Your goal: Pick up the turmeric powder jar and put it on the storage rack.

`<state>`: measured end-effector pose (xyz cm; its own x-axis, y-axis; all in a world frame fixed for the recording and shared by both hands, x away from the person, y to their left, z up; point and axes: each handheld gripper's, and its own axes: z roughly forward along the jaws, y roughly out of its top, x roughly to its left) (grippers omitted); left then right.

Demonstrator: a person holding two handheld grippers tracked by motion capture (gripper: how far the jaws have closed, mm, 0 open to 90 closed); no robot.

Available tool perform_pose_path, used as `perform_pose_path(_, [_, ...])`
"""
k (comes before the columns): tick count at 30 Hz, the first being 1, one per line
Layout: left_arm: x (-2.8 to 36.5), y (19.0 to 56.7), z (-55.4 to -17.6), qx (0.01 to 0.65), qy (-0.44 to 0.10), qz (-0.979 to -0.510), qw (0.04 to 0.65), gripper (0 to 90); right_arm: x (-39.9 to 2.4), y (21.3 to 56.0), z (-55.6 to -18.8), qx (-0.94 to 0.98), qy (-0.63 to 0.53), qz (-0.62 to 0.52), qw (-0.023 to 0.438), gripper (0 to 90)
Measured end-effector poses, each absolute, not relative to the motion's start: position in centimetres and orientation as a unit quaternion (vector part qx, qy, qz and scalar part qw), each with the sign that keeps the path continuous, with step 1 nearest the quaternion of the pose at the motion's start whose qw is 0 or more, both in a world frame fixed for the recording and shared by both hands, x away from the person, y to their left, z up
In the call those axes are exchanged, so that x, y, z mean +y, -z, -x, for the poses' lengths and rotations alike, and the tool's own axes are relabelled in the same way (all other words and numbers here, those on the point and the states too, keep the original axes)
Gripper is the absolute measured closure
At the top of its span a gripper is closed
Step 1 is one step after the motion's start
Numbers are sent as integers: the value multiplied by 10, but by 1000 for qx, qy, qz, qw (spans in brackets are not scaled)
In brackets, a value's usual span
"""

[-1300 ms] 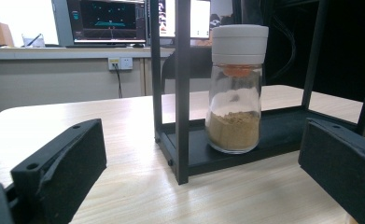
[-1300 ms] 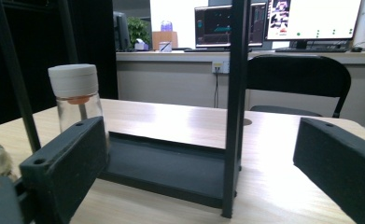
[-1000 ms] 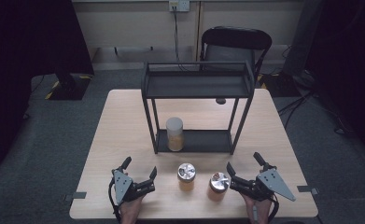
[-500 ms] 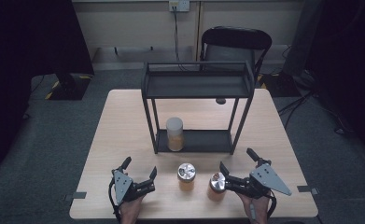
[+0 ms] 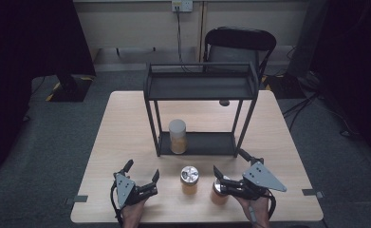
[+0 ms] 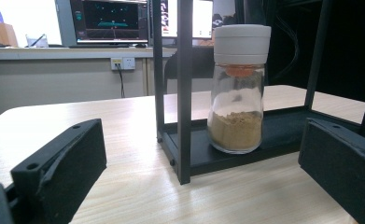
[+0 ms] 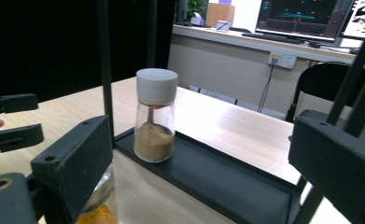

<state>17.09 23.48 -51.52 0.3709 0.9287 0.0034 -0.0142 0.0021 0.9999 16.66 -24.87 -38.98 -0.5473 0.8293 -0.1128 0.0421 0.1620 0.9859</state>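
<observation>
right gripper [image 5: 229,162]: jaws spread wide and just now closing a little; no pad presses on anything. It hangs over the front edge of the table, nose towards 11 o'clock.
between its jaws: nothing gripped. The right gripper view looks through the gap to the rack, so this is likely lining up, not a grasp.
orange-powder jar [image 5: 218,194]: at 7 o'clock of the right gripper, just under its near jaw. It stands upright on the table and shows low beside that jaw in the right gripper view. I cannot tell whether it touches the jaw.
steel-lidded jar [image 5: 189,178]: at 9 o'clock of the orange-powder jar, near but apart. It is upright, likely waiting its turn.
left gripper [image 5: 142,169]: jaws spread and empty. It sits low at the table's front left, facing the rack, and seems parked out of the way.
white-capped spice jar [image 5: 177,137]: upright on the rack's lower shelf at its left end, at 12 o'clock of the steel-lidded jar. It holds tan powder and looks already shelved.
black two-tier rack [image 5: 199,88]: stands mid-table with its open side towards the person. The rest of the lower shelf is bare.
judgement: shelving the jars; the orange-powder jar is next.
</observation>
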Motion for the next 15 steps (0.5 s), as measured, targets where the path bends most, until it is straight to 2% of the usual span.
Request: perform_pose_path(15, [234, 515, -171, 394, -401, -582, 588, 2, -240, 362, -181, 730, -533, -286, 317, 85])
